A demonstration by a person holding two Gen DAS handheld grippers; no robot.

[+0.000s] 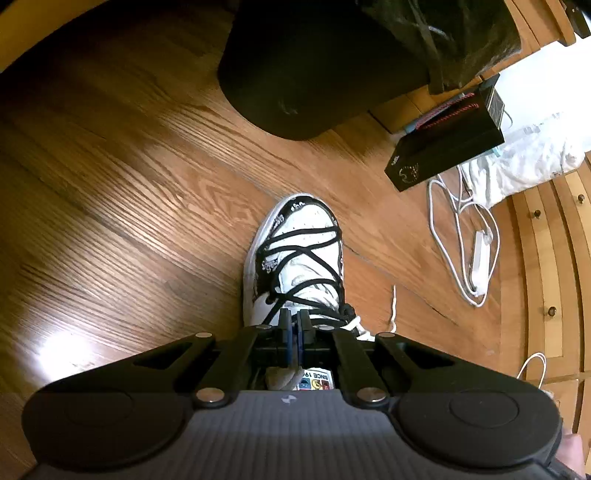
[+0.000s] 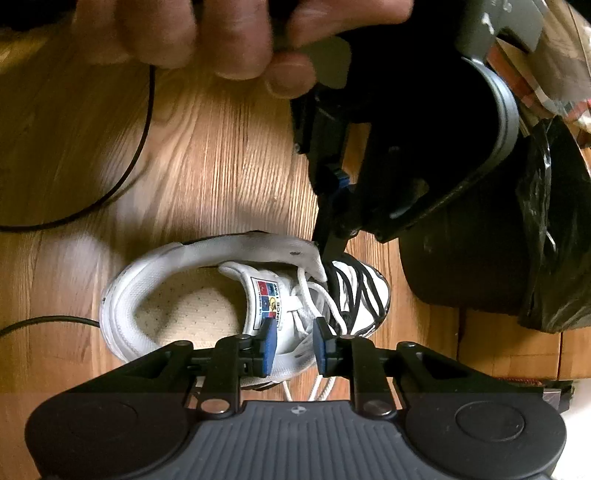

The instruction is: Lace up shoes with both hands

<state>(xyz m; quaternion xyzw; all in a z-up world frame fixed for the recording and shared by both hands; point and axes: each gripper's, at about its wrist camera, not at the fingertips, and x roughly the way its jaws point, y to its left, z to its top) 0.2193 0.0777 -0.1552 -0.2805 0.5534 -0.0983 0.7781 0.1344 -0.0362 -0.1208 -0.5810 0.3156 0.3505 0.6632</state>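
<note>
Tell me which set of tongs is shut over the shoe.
The left tongs: their blue pads meet at the black laces. The right tongs stand apart, white lace between them untouched.

Black linkage arms, silver pivot screws, ribbed grey housing on right gripper (image 2: 293,341); blue pads (image 2: 269,343). Same build on left gripper (image 1: 294,325).

The shoe (image 1: 295,258) heel hides behind the left gripper (image 1: 294,325); hand (image 2: 221,33) cropped.
</note>
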